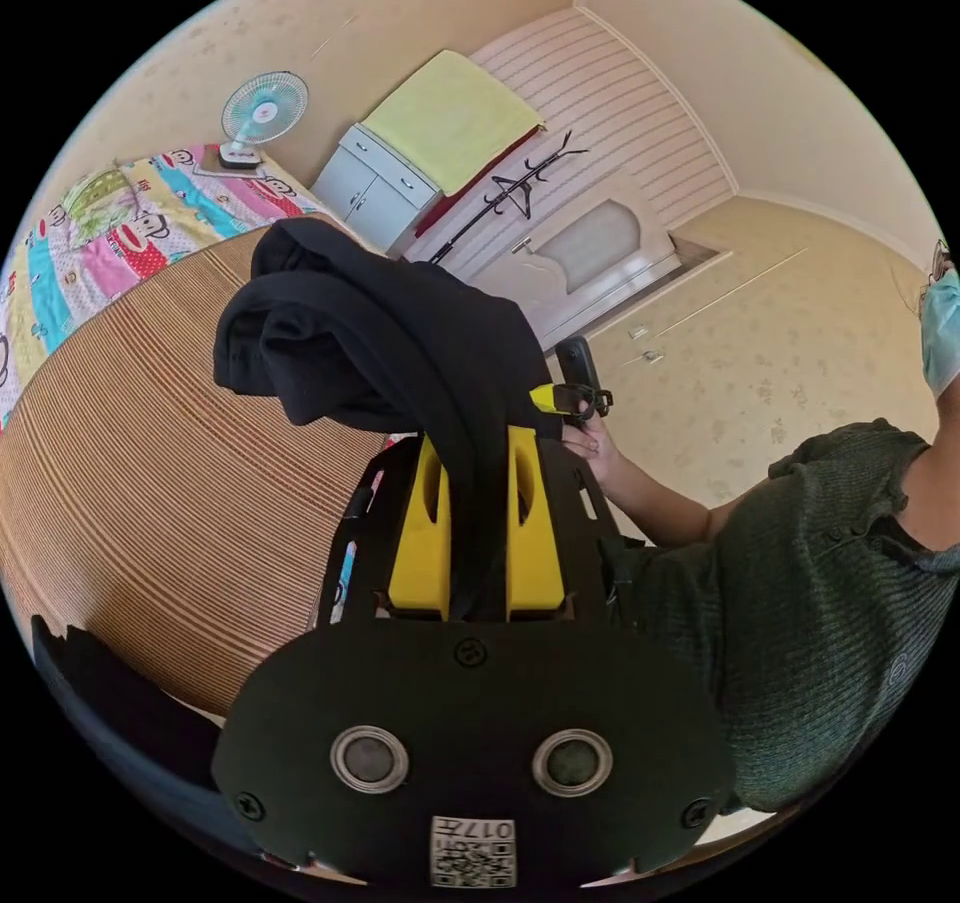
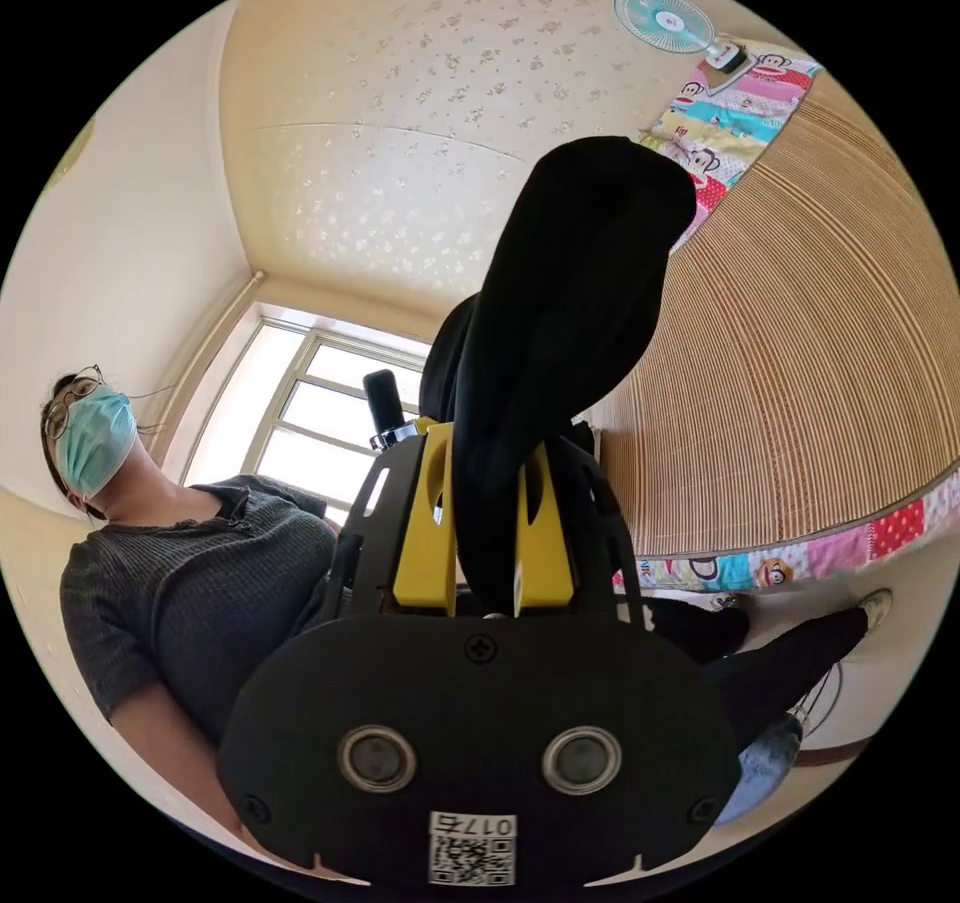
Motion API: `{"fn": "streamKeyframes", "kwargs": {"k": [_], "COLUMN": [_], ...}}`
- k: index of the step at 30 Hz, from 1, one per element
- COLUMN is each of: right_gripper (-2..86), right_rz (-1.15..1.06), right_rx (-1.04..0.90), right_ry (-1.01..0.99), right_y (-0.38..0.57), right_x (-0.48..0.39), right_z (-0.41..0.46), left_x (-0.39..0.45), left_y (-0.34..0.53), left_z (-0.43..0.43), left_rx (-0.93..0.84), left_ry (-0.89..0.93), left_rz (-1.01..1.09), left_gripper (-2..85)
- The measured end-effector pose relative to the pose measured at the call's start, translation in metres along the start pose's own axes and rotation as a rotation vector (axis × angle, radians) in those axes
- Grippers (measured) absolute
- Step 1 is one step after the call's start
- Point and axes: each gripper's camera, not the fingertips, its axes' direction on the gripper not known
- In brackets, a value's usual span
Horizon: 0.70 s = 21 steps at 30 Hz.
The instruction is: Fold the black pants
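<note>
The bed carries a ribbed straw mat (image 1: 150, 483) laid over a patterned cartoon sheet (image 1: 110, 233), presumably the surface intended for folding. The black pants (image 1: 370, 343) hang bunched in the air above that mat, lifted clear by both tools, probably so the fabric can drop straight before being laid flat. The left gripper (image 1: 478, 463) is clamped on a fold of the cloth, yellow jaws nearly together. The right gripper (image 2: 485, 483) grips another fold likewise. A small fan (image 1: 262, 113) stands at the bed's far end.
</note>
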Motion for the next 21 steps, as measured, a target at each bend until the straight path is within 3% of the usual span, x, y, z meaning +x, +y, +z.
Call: {"fn": "streamKeyframes", "kwargs": {"k": [11,16,21], "right_gripper": [8.0,8.0,8.3], "right_rz": [-0.088,-0.053,-0.021], "right_rx": [0.111,0.286,0.444], "right_ry": [0.079,0.163,0.166], "right_y": [-0.004,0.04,0.087], "right_x": [-0.067,-0.127,-0.172], "right_z": [-0.144,-0.233,-0.255], "left_x": [0.046,0.071,0.101], "left_y": [-0.12,-0.183,-0.213], "left_z": [0.226,0.341,0.43], "left_rx": [-0.075,-0.201,-0.35], "left_ry": [0.024,0.149,0.194], "left_rz": [0.095,0.15,0.27], "left_gripper": [8.4,8.4,8.4]}}
